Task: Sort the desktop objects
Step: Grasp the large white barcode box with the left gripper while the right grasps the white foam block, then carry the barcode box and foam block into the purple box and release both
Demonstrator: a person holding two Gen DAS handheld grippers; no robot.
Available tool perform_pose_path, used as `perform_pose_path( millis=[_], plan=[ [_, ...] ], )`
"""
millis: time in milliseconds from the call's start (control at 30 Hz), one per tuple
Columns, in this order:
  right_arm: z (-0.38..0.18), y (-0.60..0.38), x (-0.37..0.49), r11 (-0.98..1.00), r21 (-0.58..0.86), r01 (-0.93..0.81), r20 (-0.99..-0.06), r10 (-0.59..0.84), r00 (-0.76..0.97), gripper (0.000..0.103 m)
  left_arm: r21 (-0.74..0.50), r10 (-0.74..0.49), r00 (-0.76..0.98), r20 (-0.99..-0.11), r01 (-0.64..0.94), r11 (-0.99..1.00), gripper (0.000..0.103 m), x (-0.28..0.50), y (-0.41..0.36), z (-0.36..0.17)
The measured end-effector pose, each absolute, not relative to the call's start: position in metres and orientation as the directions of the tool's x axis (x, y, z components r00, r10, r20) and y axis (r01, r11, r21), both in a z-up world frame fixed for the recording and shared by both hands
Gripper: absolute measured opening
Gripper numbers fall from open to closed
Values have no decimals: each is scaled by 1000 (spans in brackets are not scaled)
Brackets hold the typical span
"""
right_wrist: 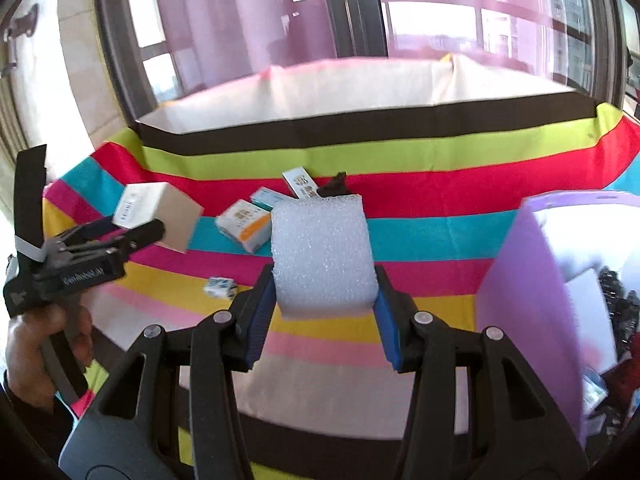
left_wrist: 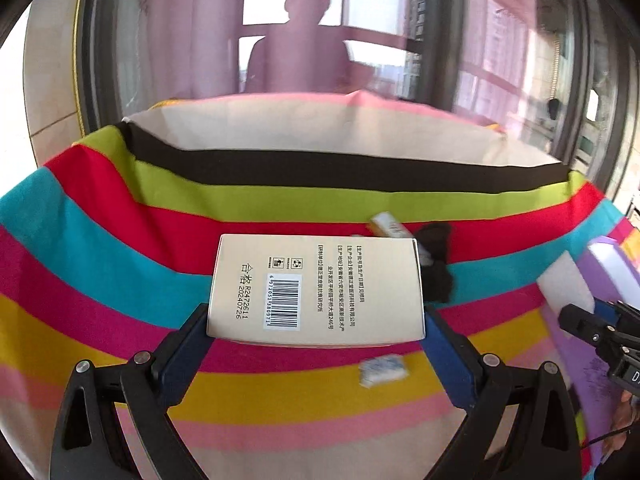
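My left gripper is shut on a beige box with a barcode and holds it above the striped cloth; the box also shows in the right wrist view. My right gripper is shut on a white foam block, held above the cloth next to a purple bin. The foam also shows at the right of the left wrist view. Small boxes lie on the cloth: an orange-white one, a teal one, a white one. A small blue-white packet lies nearer.
The striped cloth covers the table, with a black band and windows behind. A black object lies on the red stripe. The purple bin holds several items. The small packet also shows in the left wrist view.
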State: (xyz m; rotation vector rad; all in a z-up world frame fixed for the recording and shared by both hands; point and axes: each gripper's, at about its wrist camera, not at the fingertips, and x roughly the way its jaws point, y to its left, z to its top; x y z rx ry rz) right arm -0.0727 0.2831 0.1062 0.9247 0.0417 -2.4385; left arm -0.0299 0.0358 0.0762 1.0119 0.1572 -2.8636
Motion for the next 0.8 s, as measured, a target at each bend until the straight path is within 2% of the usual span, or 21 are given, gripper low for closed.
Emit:
perform_pose_path(
  millis=[433,800],
  plan=[
    [160,334,-15,-851,162,500,-529,-503,-684,50,-73,87,-819,-567,-55,-996,99,-9,127,110],
    [170,413,0,-923,135,361,-520,-376,-767,50,-51,239,-810,-535,-251,-967,99,-8,210,127]
  ],
)
